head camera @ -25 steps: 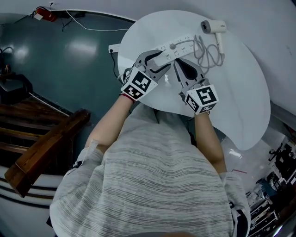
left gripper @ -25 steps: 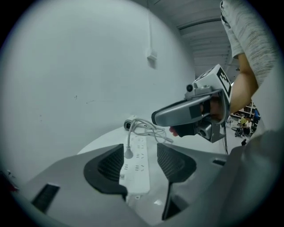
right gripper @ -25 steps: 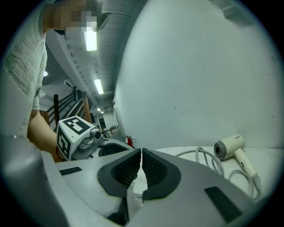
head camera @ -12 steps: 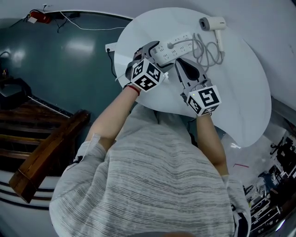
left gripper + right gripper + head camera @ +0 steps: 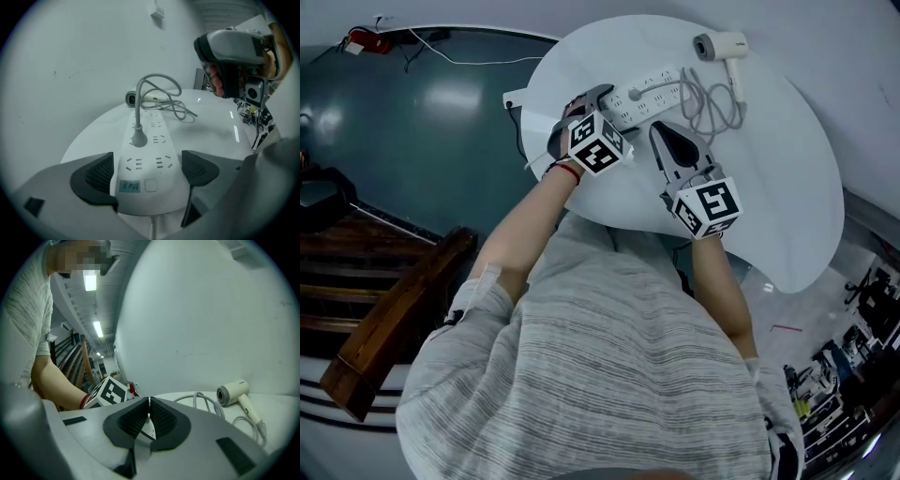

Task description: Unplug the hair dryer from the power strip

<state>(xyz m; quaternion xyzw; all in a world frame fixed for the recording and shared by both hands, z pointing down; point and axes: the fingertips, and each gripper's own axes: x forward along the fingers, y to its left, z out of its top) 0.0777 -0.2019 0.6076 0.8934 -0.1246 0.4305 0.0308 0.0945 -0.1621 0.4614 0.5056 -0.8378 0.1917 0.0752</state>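
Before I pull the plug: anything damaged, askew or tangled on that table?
Nothing damaged or spilled. The hair dryer lies on its side on the table, its cord in loose, overlapping loops beside the power strip; the plug sits straight in its socket.

- One label to report: a small pale-blue sticker (image 5: 130,186) sits on the near end of the white plastic power strip (image 5: 150,150). It has dark handwritten marks on it, but they're too blurred to read.
- Over on the left white cube (image 5: 598,145), there are black-and-white square code patterns on the faces. They're blocky shapes, not letters or digits.
- The right white cube (image 5: 709,206) carries the same kind of coded squares.
- On the white hair dryer (image 5: 719,46), any print is too small to make out.
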